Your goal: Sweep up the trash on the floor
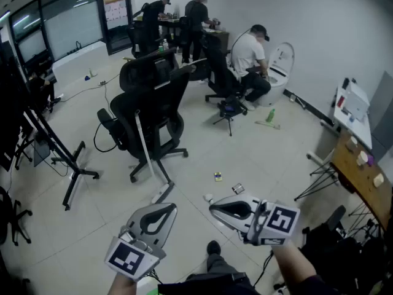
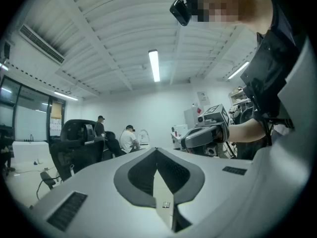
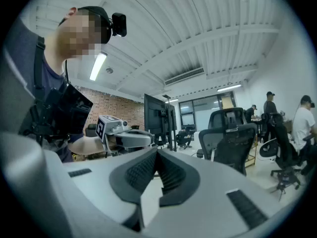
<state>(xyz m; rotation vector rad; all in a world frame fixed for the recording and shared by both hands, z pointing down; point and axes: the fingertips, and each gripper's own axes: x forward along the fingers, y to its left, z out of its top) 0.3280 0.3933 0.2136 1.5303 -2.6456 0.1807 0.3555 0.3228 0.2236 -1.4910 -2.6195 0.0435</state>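
Small bits of trash lie on the pale tiled floor: a yellow-and-dark scrap [image 1: 218, 176], a dark wrapper [image 1: 237, 188] and a white bit [image 1: 209, 197]. A white long-handled tool [image 1: 145, 147] leans by the black office chair [image 1: 150, 112], with its foot on the floor [image 1: 163, 193]. My left gripper [image 1: 168, 208] is held low at the lower left, shut and empty [image 2: 156, 150]. My right gripper [image 1: 212, 209] hovers beside it just above the white bit, also shut with nothing in it [image 3: 157, 150]. Each gripper shows in the other's view: the right gripper [image 2: 204, 134] and the left gripper [image 3: 125, 138].
A stand with black legs [image 1: 72, 165] is at the left. A wooden desk [image 1: 362, 171] and a folding rack [image 1: 319, 177] stand at the right. A green bottle [image 1: 270, 114] lies near a seated person [image 1: 250, 57]. Other people stand at the far desk [image 1: 196, 14].
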